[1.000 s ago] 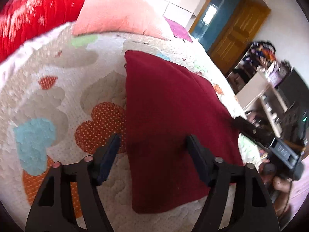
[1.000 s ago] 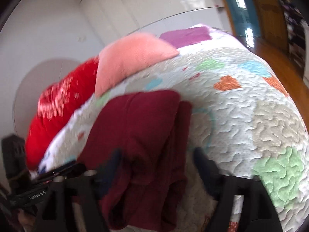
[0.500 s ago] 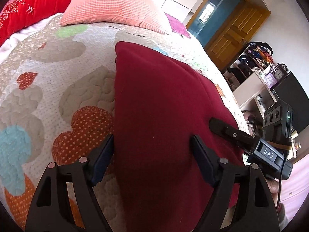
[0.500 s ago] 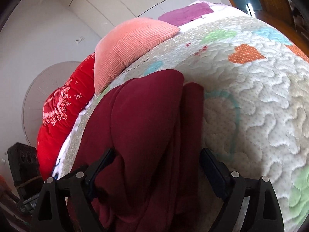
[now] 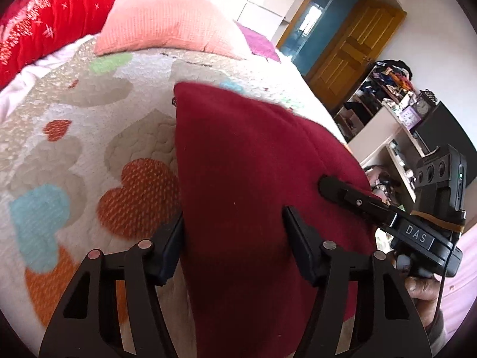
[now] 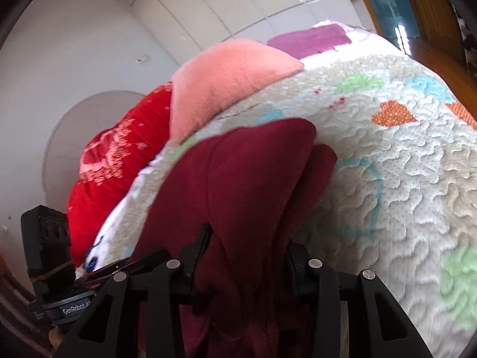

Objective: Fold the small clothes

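Observation:
A dark red garment (image 5: 247, 161) lies folded lengthwise on a quilted bed cover (image 5: 74, 137) with coloured hearts. My left gripper (image 5: 234, 232) has its jaws partly closed around the garment's near left edge, the cloth bunched between them. The right gripper's body (image 5: 387, 217) shows at the garment's right edge in the left wrist view. In the right wrist view the garment (image 6: 238, 185) runs forward from my right gripper (image 6: 247, 256), whose jaws are closed on a thick bunch of its near edge. The left gripper's body (image 6: 47, 256) shows at the lower left there.
A pink pillow (image 5: 167, 21) and a red pillow (image 5: 44, 29) lie at the head of the bed, with a purple cloth (image 5: 259, 44) beyond. A wooden door (image 5: 351, 50) and cluttered shelves (image 5: 387, 101) stand to the right of the bed.
Both grippers have closed in on the garment's near edge from open positions. The right gripper's jaws narrowed on bunched cloth; the near edge has lifted slightly.

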`<state>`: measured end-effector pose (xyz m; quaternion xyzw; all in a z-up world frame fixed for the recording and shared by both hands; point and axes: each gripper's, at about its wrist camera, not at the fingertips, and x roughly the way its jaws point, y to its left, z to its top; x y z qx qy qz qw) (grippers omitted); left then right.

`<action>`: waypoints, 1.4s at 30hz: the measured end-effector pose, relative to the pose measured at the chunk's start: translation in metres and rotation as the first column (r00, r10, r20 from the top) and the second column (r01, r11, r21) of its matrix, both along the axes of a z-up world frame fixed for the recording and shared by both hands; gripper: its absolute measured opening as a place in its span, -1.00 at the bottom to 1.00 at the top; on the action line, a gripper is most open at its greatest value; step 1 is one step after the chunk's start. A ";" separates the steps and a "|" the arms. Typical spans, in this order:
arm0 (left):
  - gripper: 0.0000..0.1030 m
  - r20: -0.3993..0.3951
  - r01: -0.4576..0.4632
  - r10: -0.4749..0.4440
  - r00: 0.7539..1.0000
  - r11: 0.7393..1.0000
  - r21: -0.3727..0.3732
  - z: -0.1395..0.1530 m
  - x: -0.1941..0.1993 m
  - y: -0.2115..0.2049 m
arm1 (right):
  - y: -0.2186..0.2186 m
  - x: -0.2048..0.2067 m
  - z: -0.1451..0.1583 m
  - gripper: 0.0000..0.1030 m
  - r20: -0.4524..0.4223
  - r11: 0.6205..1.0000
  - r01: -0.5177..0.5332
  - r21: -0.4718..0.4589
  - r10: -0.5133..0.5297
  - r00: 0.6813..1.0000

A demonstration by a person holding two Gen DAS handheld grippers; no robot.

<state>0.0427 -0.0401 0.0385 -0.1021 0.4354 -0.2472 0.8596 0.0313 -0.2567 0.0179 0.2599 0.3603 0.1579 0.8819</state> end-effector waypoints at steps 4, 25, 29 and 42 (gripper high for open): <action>0.24 0.015 0.004 -0.004 1.000 1.000 0.010 0.010 -0.039 0.014 | 0.008 -0.031 0.013 -0.22 0.009 0.999 -0.042 0.027 0.042 0.999; 0.24 0.021 -0.047 0.045 0.999 0.992 0.113 -0.014 -0.094 0.010 | 0.026 -0.086 -0.018 -0.21 -0.065 0.999 -0.054 0.006 0.055 0.996; 0.24 0.023 -0.052 0.050 0.998 0.992 0.117 -0.015 -0.094 0.010 | 0.026 -0.087 -0.019 -0.21 -0.061 0.999 -0.045 0.009 0.046 0.997; 0.24 0.040 -0.055 0.050 0.998 0.988 0.143 -0.017 -0.095 0.007 | 0.029 -0.085 -0.024 0.00 -0.069 0.998 -0.030 -0.060 0.025 0.997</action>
